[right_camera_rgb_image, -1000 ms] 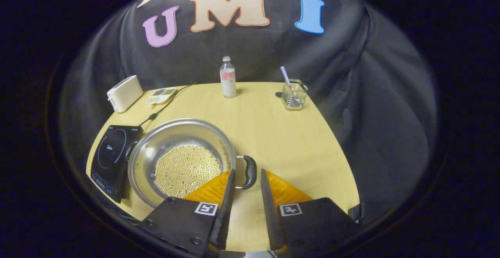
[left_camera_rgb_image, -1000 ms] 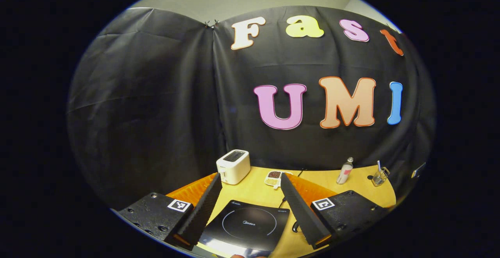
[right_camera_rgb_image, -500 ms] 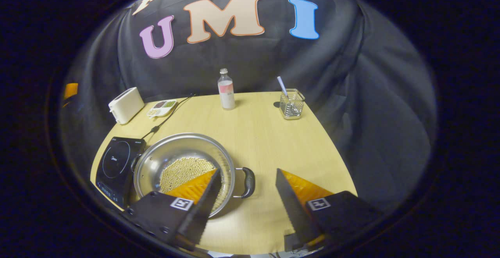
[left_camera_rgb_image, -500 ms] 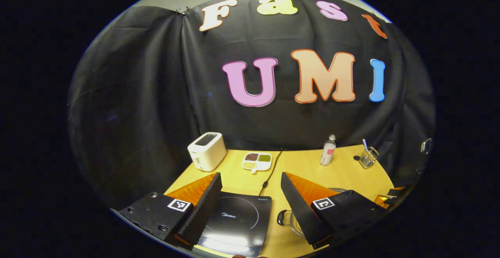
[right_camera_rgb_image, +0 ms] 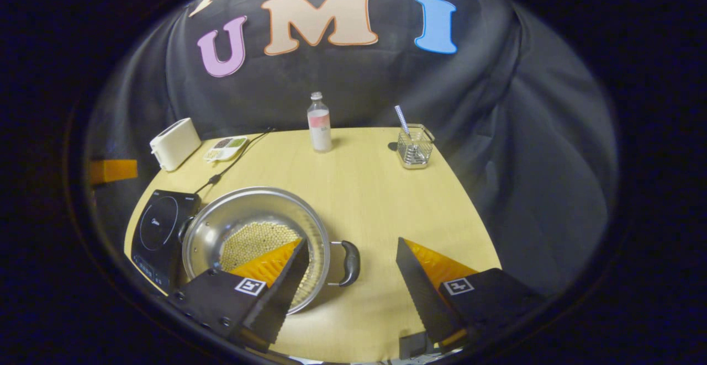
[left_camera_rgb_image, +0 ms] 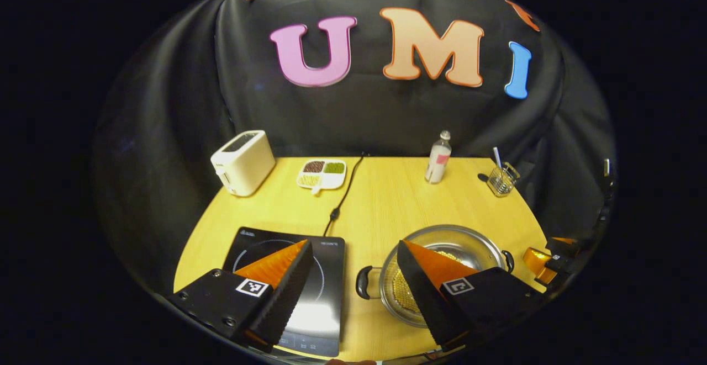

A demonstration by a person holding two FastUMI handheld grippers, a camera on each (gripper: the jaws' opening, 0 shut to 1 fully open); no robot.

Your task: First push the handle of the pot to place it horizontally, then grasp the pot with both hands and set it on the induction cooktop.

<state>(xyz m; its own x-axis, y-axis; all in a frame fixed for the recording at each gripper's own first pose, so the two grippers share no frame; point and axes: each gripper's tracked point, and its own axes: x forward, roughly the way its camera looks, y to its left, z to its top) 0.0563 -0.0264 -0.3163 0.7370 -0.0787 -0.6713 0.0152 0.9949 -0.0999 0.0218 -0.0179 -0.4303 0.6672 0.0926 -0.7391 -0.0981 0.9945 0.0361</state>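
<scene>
A steel pot point(left_camera_rgb_image: 453, 233) holding yellow beans stands on the wooden table, right of the black induction cooktop point(left_camera_rgb_image: 326, 268). Its two black handles point left point(left_camera_rgb_image: 363, 282) and right point(left_camera_rgb_image: 507, 260). My left gripper point(left_camera_rgb_image: 353, 243) hangs open above the gap between cooktop and pot, with the left handle between its fingers and lower down. In the right gripper view the pot point(right_camera_rgb_image: 243, 210) sits lower left, and my right gripper point(right_camera_rgb_image: 351, 241) is open, its fingers on either side of the pot's right handle point(right_camera_rgb_image: 351, 263) without touching it. The cooktop point(right_camera_rgb_image: 157, 227) lies left of the pot.
Along the back of the table stand a cream toaster point(left_camera_rgb_image: 243, 162), a divided dish of grains point(left_camera_rgb_image: 322, 173), a small bottle point(left_camera_rgb_image: 438, 158) and a glass holder with a straw point(left_camera_rgb_image: 501, 179). The cooktop's cable point(left_camera_rgb_image: 345, 194) runs to the back edge.
The right gripper went from nearly shut by the right handle to wide open. The left gripper tipped down and shifted right, so the cooktop and pot came into its view.
</scene>
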